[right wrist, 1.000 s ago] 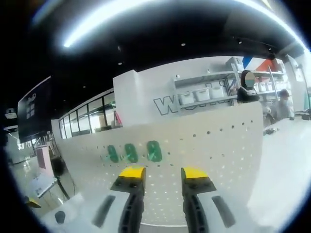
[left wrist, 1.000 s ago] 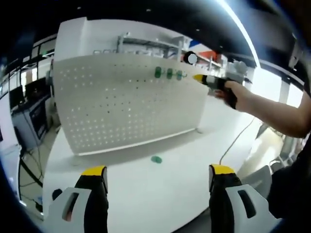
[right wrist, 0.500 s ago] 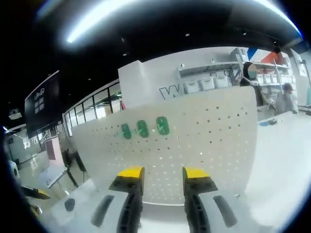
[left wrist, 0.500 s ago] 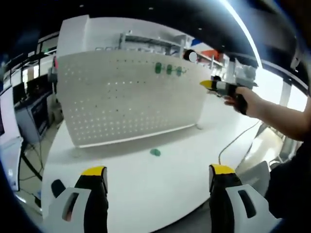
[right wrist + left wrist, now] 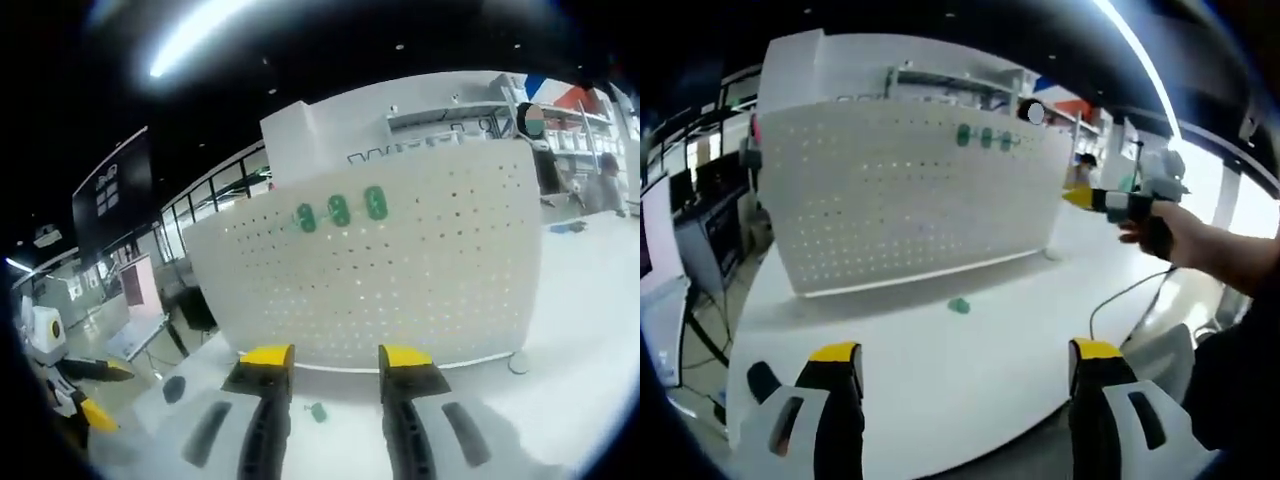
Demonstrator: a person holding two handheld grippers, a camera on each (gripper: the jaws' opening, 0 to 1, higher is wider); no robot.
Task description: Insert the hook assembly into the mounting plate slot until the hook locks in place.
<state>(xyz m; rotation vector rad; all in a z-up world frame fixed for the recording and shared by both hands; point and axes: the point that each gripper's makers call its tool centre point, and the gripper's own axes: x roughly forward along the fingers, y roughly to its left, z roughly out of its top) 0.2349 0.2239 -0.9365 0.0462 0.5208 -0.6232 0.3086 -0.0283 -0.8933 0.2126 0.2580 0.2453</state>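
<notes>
A white pegboard mounting plate [image 5: 910, 200] [image 5: 400, 270] stands upright on the white table [image 5: 970, 400]. Three green hooks [image 5: 985, 137] [image 5: 340, 210] sit in a row in its top holes. One more green hook [image 5: 958, 305] [image 5: 318, 411] lies loose on the table in front of the board. My left gripper [image 5: 966, 352] is low and near, jaws wide open with nothing between them. My right gripper [image 5: 336, 357] is open and holds nothing, well back from the board. In the left gripper view it is the right gripper [image 5: 1110, 200], held in a hand to the right of the board.
A thin cable [image 5: 1120, 295] runs across the table at the right. The board rests on a small foot [image 5: 517, 362] at its right end. The left gripper [image 5: 75, 390] is at the far left of the right gripper view. Shelves and people are behind the board.
The right gripper has pulled back from the pegboard and away to the right, so the loose hook on the table now shows in its view. The left gripper stays open.
</notes>
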